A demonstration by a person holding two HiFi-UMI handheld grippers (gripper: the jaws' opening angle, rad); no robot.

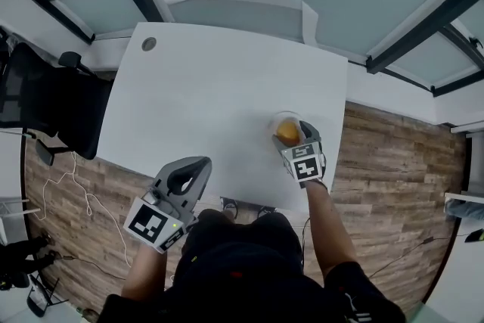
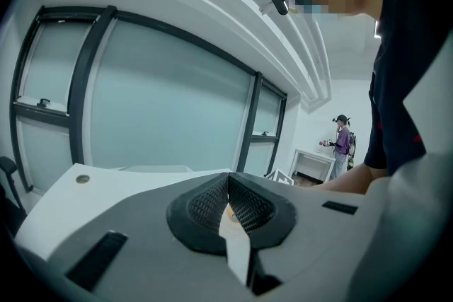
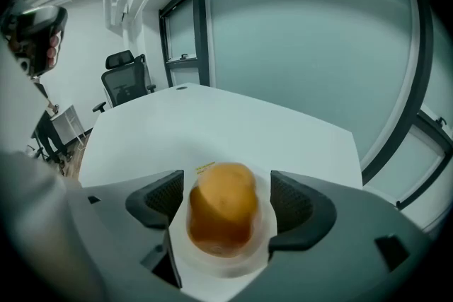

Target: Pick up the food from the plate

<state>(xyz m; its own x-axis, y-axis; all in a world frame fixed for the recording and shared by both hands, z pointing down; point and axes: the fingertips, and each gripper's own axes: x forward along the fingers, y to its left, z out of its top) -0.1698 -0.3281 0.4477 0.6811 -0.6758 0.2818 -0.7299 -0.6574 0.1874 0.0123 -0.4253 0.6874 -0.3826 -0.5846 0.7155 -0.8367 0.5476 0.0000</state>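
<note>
Orange food [image 3: 223,208] is sitting between the parted jaws of my right hand-held gripper [image 3: 228,198]; my left hand-held gripper [image 2: 228,187] is hanging closed.

White table [image 1: 212,87], plate [image 1: 285,117] near its front right edge, orange food [image 1: 286,134] on it, right claw [image 1: 297,137] at the food, left claw [image 1: 193,170] past the front edge over wood floor [image 1: 393,163], black chair [image 1: 45,106] left.

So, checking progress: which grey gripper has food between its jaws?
The right gripper: its open jaws straddle the round orange food; the left gripper is shut and empty.
</note>
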